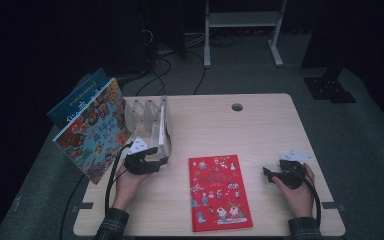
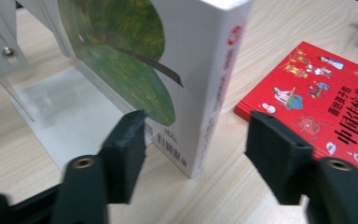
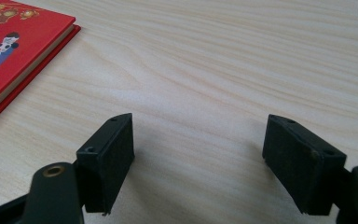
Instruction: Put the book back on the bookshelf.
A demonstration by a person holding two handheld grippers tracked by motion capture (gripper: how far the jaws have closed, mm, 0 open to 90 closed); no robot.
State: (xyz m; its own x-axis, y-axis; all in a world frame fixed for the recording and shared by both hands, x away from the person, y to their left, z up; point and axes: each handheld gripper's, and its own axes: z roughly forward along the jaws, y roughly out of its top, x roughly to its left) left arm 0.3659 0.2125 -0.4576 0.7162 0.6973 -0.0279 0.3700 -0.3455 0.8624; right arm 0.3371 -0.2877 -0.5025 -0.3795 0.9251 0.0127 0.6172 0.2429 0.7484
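A white-spined book (image 2: 214, 84) with a green cover stands upright in the last slot of a clear divider rack (image 1: 142, 115). My left gripper (image 2: 198, 126) is open, its jaws on either side of that book's lower corner with a gap on the spine side. In the high view the left gripper (image 1: 160, 152) sits at the rack's near end. A red picture book (image 1: 219, 192) lies flat in the middle of the table. My right gripper (image 3: 200, 128) is open over bare wood to the right of the red book (image 3: 14, 46), with nothing between its jaws.
Two large picture books (image 1: 97, 130) lean against the rack's left side and overhang the table's left edge. A cable hole (image 1: 237, 107) sits near the far edge. The wooden table (image 1: 270, 130) is bare at the back right. The rack's base plate (image 2: 51, 107) lies left of the jaws.
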